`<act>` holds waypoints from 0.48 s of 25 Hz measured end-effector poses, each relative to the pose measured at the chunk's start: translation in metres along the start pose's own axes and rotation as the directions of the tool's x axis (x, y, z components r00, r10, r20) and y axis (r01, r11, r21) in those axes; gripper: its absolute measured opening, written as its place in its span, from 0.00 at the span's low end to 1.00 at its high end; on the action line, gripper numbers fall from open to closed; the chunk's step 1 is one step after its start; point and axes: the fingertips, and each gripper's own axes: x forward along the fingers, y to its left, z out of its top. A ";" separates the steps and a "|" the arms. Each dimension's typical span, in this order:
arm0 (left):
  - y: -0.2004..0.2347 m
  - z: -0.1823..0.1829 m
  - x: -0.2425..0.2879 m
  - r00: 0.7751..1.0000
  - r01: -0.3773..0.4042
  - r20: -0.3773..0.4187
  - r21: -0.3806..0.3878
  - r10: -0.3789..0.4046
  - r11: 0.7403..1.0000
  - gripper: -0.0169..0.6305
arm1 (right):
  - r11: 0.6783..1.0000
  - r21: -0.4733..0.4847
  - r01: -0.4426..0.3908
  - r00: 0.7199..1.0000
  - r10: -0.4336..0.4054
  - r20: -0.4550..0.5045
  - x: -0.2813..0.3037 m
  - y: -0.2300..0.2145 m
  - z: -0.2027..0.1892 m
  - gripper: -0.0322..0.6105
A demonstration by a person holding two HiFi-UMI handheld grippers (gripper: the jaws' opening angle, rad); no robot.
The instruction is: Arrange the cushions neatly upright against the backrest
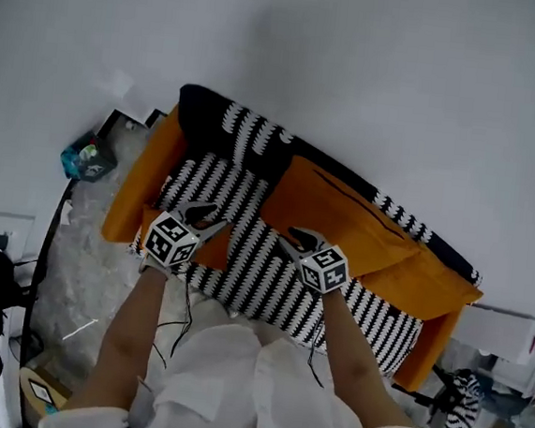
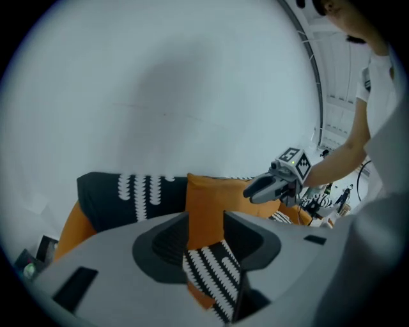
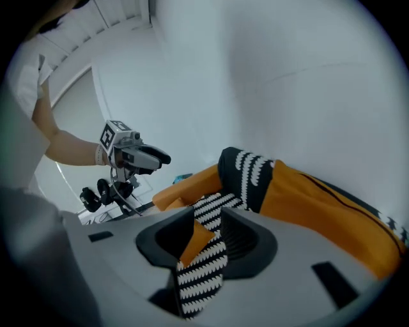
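Above the black-and-white striped sofa seat (image 1: 243,274), left gripper (image 1: 212,220) and right gripper (image 1: 289,239) hovered released, empty, near an orange fabric cushion (image 1: 342,217).

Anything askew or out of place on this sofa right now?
Yes. The large orange cushion sags at a slant against the backrest rather than standing upright. A smaller orange cushion lies flat on the striped seat, close to the left gripper.

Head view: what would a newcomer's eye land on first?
The bold sofa: orange sides, zigzag-striped seat, along the white wall. An orange cushion leans on its backrest beside a black-and-white cushion. The left hand-held gripper and right hand-held gripper hover over the seat, jaws apart.
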 end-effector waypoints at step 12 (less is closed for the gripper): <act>0.095 -0.150 -0.083 0.925 0.020 -0.378 0.175 0.048 0.984 0.33 | 0.968 -0.145 -0.205 0.951 0.163 -0.261 0.139 0.096 -0.021 0.35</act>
